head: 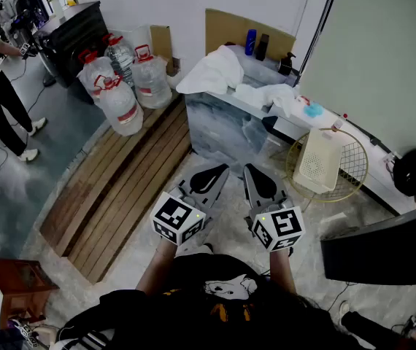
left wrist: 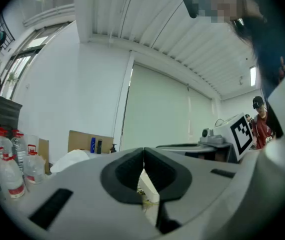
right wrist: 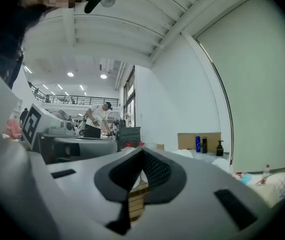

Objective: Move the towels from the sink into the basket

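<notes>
Print on red tags of big water jugs [head: 113,93] too small to read. Black-and-white square marks on both cubes, no words.

Left tongs [head: 215,172] closed tight, nothing between. Right tongs [head: 254,173] closed tight too, nothing between. Both level above pale stone floor, well apart from towels.

White towels [head: 212,71] heaped on top of grey marble surface [head: 219,130], by white wall. Round wire basket [head: 355,172] on floor just beside surface. Wood planks [head: 120,188] at left.
</notes>
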Tool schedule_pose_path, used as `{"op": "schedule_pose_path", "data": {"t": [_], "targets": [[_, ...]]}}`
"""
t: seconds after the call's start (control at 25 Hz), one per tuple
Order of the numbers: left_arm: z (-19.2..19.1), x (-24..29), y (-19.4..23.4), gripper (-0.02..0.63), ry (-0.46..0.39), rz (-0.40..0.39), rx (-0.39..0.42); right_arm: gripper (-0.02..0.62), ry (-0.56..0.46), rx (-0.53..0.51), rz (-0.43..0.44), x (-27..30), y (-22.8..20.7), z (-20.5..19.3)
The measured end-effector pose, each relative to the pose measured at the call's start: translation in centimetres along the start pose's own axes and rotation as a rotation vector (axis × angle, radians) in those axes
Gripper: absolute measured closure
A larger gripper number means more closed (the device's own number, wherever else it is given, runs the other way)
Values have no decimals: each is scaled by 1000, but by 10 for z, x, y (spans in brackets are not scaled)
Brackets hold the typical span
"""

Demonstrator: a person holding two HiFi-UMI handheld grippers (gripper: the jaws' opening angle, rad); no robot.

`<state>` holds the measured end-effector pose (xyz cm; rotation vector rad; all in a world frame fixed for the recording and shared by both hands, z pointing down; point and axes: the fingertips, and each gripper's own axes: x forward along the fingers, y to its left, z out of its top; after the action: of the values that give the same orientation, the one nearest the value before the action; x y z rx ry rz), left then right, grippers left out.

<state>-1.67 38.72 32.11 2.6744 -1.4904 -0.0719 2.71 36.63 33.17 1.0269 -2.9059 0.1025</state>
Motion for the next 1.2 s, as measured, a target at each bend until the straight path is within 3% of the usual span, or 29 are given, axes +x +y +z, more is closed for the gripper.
{"op": "schedule_pose_path", "data": {"t": [0.52,1.2], "targets": [[-7,-25,21,598,20,-16,-7,589,15,14,-24,14,27,-8],[-28,-17,74,598,42,73,-65,589,58,49,33,57,16,-26]]}}
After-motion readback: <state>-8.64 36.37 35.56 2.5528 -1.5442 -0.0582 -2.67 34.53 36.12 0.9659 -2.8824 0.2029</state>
